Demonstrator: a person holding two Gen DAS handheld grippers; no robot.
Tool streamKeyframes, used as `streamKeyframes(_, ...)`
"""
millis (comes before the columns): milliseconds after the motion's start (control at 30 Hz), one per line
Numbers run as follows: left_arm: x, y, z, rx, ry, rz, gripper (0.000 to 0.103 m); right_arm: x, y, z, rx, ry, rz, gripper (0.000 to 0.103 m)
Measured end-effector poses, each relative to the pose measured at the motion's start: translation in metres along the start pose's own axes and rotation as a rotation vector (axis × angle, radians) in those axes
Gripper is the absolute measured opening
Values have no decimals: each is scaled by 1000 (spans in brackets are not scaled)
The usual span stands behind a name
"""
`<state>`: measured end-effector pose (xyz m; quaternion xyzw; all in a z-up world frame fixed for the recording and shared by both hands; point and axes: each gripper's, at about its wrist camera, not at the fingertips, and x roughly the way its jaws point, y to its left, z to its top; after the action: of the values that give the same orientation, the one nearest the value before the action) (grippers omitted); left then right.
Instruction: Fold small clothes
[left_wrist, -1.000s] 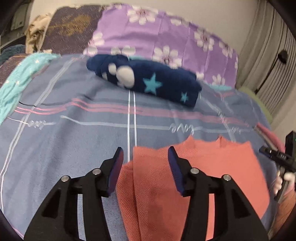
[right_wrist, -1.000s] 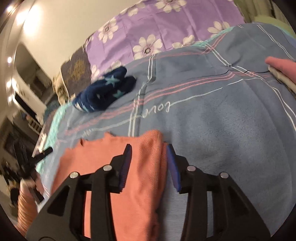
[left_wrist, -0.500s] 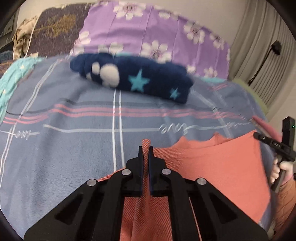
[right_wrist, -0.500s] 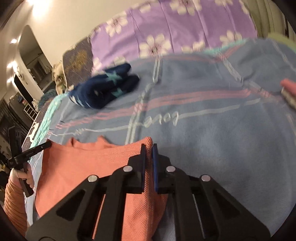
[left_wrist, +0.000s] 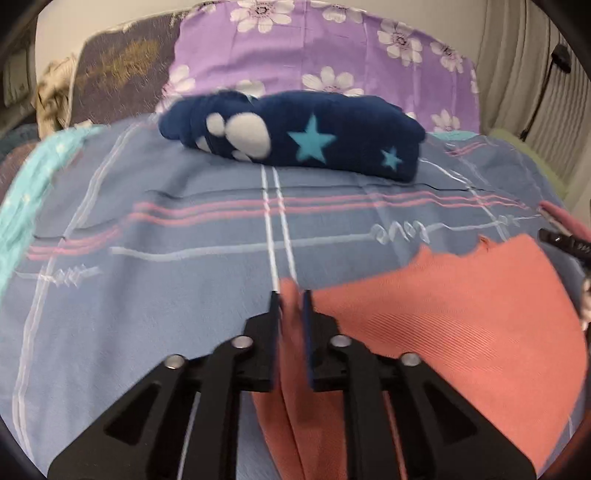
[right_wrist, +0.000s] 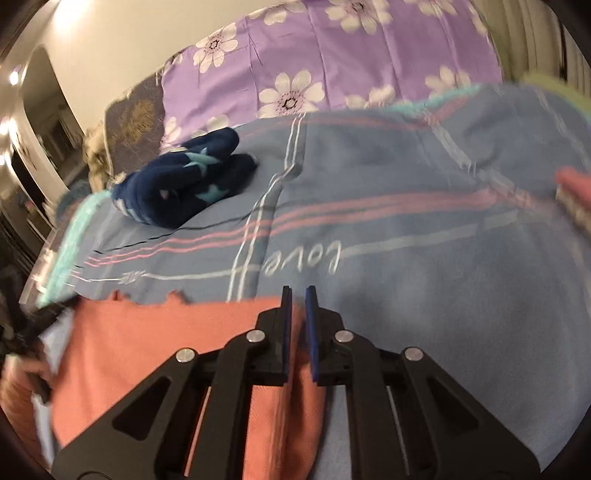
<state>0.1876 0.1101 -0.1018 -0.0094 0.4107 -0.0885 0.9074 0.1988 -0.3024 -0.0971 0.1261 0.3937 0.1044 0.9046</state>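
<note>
A salmon-pink garment (left_wrist: 461, 325) lies on the blue plaid bedspread (left_wrist: 166, 295). My left gripper (left_wrist: 290, 299) is shut on the garment's left edge, with cloth bunched between the pads. In the right wrist view the same garment (right_wrist: 155, 354) spreads to the left, and my right gripper (right_wrist: 298, 295) is shut on its right edge. A folded navy fleece item with stars and paw prints (left_wrist: 295, 140) lies farther back on the bed; it also shows in the right wrist view (right_wrist: 181, 184).
A purple flowered pillow (left_wrist: 325, 55) and a dark patterned one (left_wrist: 122, 77) stand at the head of the bed. A teal cloth (left_wrist: 33, 177) lies along the left edge. A pink folded item (right_wrist: 576, 192) sits at the right edge. The bedspread (right_wrist: 443, 295) runs wide around.
Both grippers went from open around the garment's side edges to shut on them. They have since lifted and pulled the garment; the views are blurred with motion.
</note>
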Motion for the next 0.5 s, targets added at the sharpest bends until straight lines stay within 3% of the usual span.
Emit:
streamKeyframes(33, -7, 1, -2, -1, -13, 6, 26, -6, 1, -5, -21, -3, -13, 11)
streamKeyframes(100, -28, 0, -4, -16, -49, -6, 28, -21, 7, -13, -48, -7, -4, 11)
streamKeyframes(200, -63, -14, -12, -15, -105, -110, 35, -47, 24, -30, -70, -14, 80, 13)
streamKeyframes(300, -75, -44, -37, 63, -65, -183, 40, -56, 50, -59, -155, 13, 120, 20)
streamKeyframes(367, -58, -65, -67, 137, 55, -155, 40, -48, 58, -84, -208, 70, 38, 31)
streamKeyframes(400, -50, -70, -81, 169, 97, -119, 41, -42, 57, -94, -221, 97, -21, 30)
streamKeyframes(433, -50, -74, -92, 196, 67, -92, 41, -38, 54, -108, -242, 98, -80, 29)
streamKeyframes(467, -57, -75, -99, 204, 26, -84, 41, -42, 52, -117, -252, 70, -89, 29)
streamKeyframes(500, -60, -73, -100, 186, 36, -86, 41, -46, 52, -119, -245, 62, -98, 29)
